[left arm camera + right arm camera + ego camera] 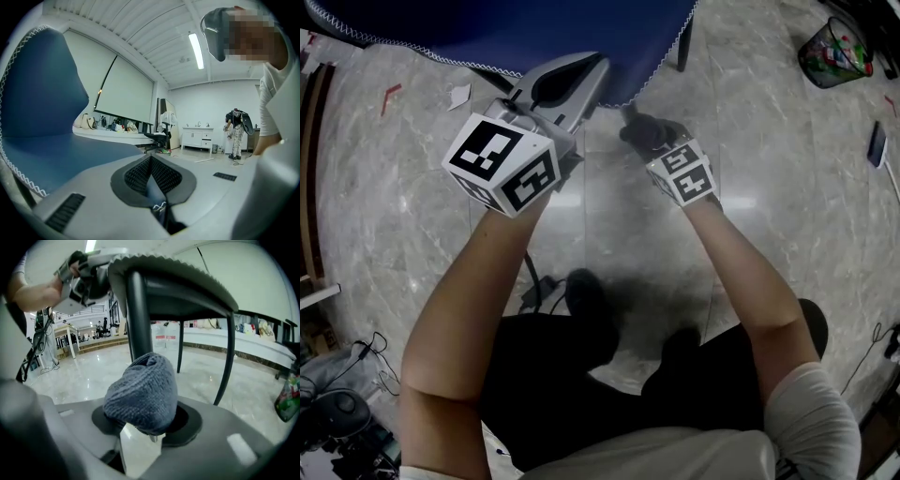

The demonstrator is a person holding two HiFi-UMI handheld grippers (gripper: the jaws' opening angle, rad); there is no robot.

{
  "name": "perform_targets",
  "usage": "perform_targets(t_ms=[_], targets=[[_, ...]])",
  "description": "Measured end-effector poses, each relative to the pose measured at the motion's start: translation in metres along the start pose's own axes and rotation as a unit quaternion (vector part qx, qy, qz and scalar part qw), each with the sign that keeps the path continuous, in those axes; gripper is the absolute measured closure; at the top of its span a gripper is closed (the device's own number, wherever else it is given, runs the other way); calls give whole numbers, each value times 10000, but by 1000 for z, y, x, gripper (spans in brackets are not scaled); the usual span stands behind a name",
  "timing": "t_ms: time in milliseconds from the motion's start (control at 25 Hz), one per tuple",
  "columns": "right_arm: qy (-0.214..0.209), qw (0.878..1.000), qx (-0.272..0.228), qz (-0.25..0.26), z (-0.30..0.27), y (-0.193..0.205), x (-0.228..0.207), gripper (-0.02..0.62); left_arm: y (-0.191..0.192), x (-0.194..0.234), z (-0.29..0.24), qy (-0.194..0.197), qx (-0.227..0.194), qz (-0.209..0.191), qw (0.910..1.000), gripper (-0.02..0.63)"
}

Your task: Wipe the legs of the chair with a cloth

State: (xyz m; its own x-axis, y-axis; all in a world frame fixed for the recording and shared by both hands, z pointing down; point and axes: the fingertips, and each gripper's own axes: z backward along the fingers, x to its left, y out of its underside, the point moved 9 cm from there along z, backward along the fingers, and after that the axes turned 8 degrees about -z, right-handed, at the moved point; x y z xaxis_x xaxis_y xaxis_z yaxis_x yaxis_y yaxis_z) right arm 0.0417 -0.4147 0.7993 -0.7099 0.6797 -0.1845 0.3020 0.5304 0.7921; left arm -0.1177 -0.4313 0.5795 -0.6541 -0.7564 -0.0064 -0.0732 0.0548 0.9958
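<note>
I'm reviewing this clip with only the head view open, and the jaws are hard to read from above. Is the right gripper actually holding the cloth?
Observer: Yes. The right gripper view shows the right gripper shut on a grey knitted cloth, bunched between its jaws.
Operator: Is the cloth on a leg?
Observer: It sits right in front of the nearest black chair leg. I cannot confirm contact.
Operator: And the left gripper?
Observer: The left gripper is closed on the stitched edge of the blue seat, apparently steadying the chair.
</note>
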Motion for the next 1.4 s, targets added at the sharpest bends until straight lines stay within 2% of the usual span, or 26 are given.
perform_targets(t_ms=[200,280,360,480,560,760,920,1080,1240,1400], targets=[[-173,9959,-877,162,47,-76,22,420,0,0,0,-78,16,2,10000,601],[-221,9931,-1139,198,61,-94,28,420,0,-2,1,-89,24,-17,10000,601],[-235,9913,-1281,189,63,-95,28,419,-1,-4,1,-96,37,-59,9999,601],[-85,9901,-1375,284,50,-74,24,420,-1,-4,0,-79,99,-131,9998,601],[-16,9929,-1159,256,34,-52,18,420,-1,-2,-1,-92,129,-130,9998,601],[42,9998,-219,13,-12,18,-5,420,0,-1,-3,-80,124,-73,9999,601],[142,9994,305,-19,-47,69,-20,420,0,-2,-3,-70,158,-148,9997,601],[295,9935,1055,-293,-76,115,-34,420,1,-1,-5,-70,217,-185,9996,601],[392,9870,1472,-507,-88,132,-37,420,2,0,-4,14,219,-184,9996,601],[324,9908,1264,-368,-78,111,-30,420,3,-1,-3,-14,217,-187,9996,601]])
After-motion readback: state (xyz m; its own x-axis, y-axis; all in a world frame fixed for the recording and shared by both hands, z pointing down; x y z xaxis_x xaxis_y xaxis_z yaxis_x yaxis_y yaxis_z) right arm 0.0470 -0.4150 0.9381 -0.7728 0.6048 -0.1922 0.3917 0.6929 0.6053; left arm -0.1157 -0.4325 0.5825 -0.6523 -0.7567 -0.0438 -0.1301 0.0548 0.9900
